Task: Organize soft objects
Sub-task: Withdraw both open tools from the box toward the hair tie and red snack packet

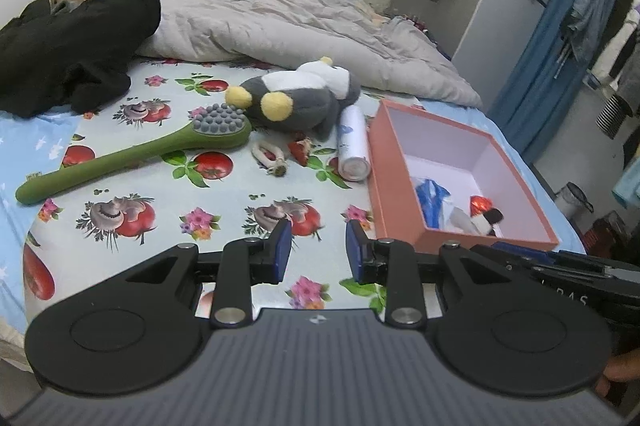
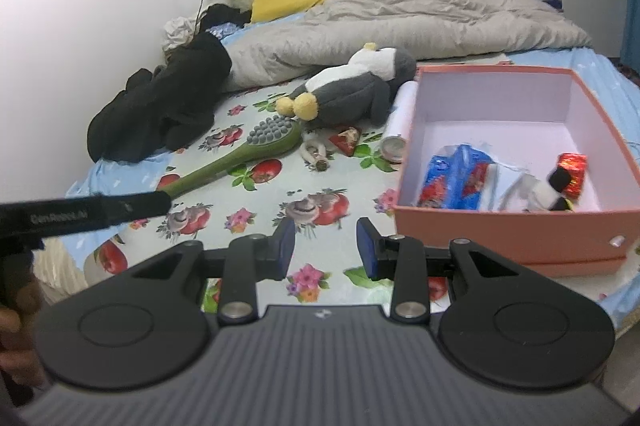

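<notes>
Fingers point(image 1: 280, 250) of the left gripper point(image 1: 318, 250) stand partly apart, nothing between them; it tilts down over the fruit-print sheet point(image 1: 224, 201). Right gripper point(image 2: 326, 248) likewise: a gap between the blue pads point(image 2: 365, 246), empty, angled down beside the pink box point(image 2: 496, 232). Grey plush toy point(image 1: 298, 93) lies on the sheet between the green brush point(image 1: 132, 155) and the white tube point(image 1: 352, 143), near the box. Wrapped packets point(image 2: 456, 181) lie inside the box. Lettering on the left gripper's body, seen from the right view, is too blurred to read.
</notes>
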Motion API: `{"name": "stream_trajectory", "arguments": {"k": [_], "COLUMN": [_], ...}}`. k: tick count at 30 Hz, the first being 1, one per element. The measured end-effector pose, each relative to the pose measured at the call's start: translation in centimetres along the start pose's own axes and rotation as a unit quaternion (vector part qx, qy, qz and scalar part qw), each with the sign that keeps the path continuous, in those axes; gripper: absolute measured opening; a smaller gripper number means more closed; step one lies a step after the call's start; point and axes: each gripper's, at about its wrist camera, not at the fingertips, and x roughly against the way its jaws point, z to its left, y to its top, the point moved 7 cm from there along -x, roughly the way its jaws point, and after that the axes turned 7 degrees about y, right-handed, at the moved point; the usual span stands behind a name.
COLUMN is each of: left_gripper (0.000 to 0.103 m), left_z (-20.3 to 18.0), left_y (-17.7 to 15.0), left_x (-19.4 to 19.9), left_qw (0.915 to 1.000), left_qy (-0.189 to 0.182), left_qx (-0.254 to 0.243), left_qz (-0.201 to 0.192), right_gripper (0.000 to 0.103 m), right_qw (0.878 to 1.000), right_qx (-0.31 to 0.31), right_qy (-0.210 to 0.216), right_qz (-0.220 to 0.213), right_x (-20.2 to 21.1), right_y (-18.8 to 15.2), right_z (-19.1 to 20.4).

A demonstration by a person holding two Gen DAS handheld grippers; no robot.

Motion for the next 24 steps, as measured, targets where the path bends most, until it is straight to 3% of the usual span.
{"name": "stream_trajectory", "arguments": {"k": [2,11,24], "left_gripper": [0.039,0.039,0.043], "left_z": [0.5,3.5,5.8], "left_y": [0.4,1.8,3.3], "left_x": [-1.0,-7.2,-19.6], "left_qw": [1.0000,0.9992,0.9957], "left_qy": [0.001,0.002,0.009], "left_qx": [0.006,0.034,0.061], "left_qz": [0.003,0.024,0.069], "right_gripper": [0.037,0.037,0.037], "right_qw": [1.000,0.999,0.996], "right_qx": [0.010,0.012,-0.009], "right_qy": [0.000,0.002,0.007], "right_qz": [0.006,0.037,0.087], "right_x": [-1.3,-8.2,-20.2], "right_y": [0.8,4.3,8.3], "right_z": [0.4,0.1,-3.5]}}
